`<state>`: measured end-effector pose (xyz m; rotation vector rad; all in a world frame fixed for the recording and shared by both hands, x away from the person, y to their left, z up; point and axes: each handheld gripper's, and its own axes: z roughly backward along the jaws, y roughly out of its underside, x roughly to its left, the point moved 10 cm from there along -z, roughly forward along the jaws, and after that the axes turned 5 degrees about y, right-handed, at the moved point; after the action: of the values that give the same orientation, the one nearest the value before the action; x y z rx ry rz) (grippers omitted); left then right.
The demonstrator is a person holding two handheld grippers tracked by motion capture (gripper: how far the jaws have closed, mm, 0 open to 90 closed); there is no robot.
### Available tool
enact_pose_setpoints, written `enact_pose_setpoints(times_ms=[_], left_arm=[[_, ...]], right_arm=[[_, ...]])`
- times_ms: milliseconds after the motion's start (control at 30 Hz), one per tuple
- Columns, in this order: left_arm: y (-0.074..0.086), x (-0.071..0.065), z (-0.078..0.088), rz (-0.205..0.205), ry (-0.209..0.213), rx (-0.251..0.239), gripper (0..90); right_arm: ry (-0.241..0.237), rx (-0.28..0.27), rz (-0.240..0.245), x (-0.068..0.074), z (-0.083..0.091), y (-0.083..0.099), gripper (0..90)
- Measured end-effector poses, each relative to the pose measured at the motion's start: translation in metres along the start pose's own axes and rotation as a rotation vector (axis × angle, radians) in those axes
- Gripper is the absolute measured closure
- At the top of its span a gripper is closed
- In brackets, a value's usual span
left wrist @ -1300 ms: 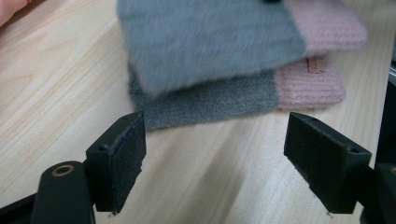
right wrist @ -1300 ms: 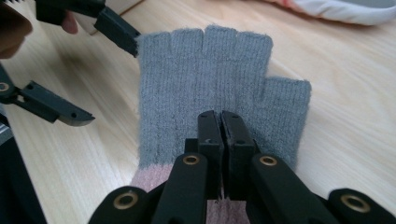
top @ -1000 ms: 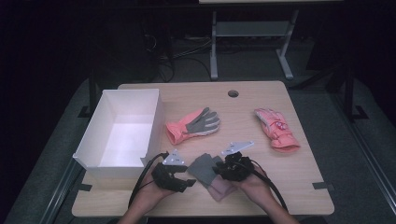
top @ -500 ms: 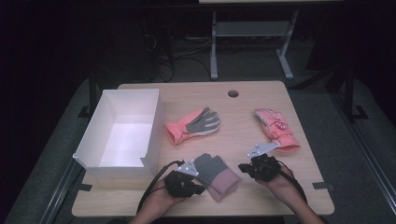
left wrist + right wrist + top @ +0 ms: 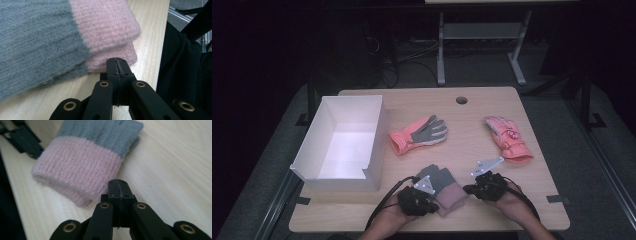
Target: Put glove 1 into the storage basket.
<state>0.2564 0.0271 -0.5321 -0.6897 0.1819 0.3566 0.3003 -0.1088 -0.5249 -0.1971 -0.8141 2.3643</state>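
A folded knit glove pair (image 5: pixel 443 187), grey at the far end and pink at the cuff, lies near the table's front edge. My left gripper (image 5: pixel 432 196) rests just left of its cuff, jaws shut with nothing between them. In the left gripper view the shut tips (image 5: pixel 117 63) stop just short of the pink cuff (image 5: pixel 105 22). My right gripper (image 5: pixel 468 189) sits to the right of the knit pair, also shut and empty. The right gripper view has its tips (image 5: pixel 117 185) close to the pink cuff (image 5: pixel 77 167). A salmon glove with a grey palm (image 5: pixel 418 134) and a pink glove (image 5: pixel 508 138) lie farther back.
An open white box (image 5: pixel 374 145) stands at the table's left side. A round cable hole (image 5: pixel 461 100) sits near the far edge. Bare wood (image 5: pixel 472 125) stretches between the two far gloves. A metal frame (image 5: pixel 442 45) stands on the floor beyond the table.
Both grippers have drawn away from the knit pair: the left toward the front edge, the right out to the right. Both sets of jaws closed, and the knit pair lies flat on the table.
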Motion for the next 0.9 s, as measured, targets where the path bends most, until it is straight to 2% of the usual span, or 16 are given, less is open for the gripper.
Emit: enact_pose_setpoints(times_ms=[333, 433, 467, 500, 533, 567, 633, 667, 700, 767, 800, 900], left_arm=[[0.002, 0.001, 0.0, 0.012, 0.003, 0.007, 89.6], [0.005, 0.004, 0.006, 0.031, -0.007, 0.011, 89.6], [0.007, 0.006, 0.011, 0.046, -0.018, 0.008, 89.6], [0.008, 0.013, 0.022, 0.07, -0.052, -0.011, 89.6], [0.008, 0.013, 0.022, 0.07, -0.052, -0.011, 89.6], [0.007, 0.018, 0.028, 0.085, -0.071, -0.025, 89.6], [0.006, 0.032, 0.04, 0.118, -0.123, -0.052, 89.6], [0.006, 0.032, 0.04, 0.118, -0.123, -0.052, 89.6], [0.004, 0.035, 0.04, 0.137, -0.135, -0.071, 89.6], [0.002, 0.043, 0.041, 0.138, -0.161, -0.07, 89.6], [-0.003, 0.05, 0.041, 0.152, -0.189, -0.089, 89.6], [-0.008, 0.055, 0.039, 0.163, -0.201, -0.091, 89.6]], right_arm=[[-0.08, -0.016, 0.038, 0.021, 0.001, -0.002, 90.0], [-0.069, -0.012, 0.048, 0.019, 0.001, -0.002, 90.0], [-0.055, -0.016, 0.033, 0.015, 0.002, -0.002, 90.0], [-0.047, -0.016, 0.036, 0.011, 0.003, -0.001, 90.0], [-0.047, -0.016, 0.036, 0.011, 0.003, -0.001, 90.0], [-0.048, -0.017, 0.026, 0.01, 0.003, -0.001, 90.0], [-0.039, -0.008, 0.022, 0.007, 0.001, 0.0, 90.0], [-0.039, -0.008, 0.022, 0.007, 0.001, 0.0, 90.0], [-0.04, -0.005, 0.021, 0.007, 0.0, 0.001, 90.0], [-0.04, 0.006, 0.026, 0.008, -0.002, 0.001, 90.0], [-0.035, 0.01, 0.043, 0.007, -0.005, 0.002, 90.0], [-0.043, 0.014, 0.047, 0.009, -0.006, 0.002, 90.0]])
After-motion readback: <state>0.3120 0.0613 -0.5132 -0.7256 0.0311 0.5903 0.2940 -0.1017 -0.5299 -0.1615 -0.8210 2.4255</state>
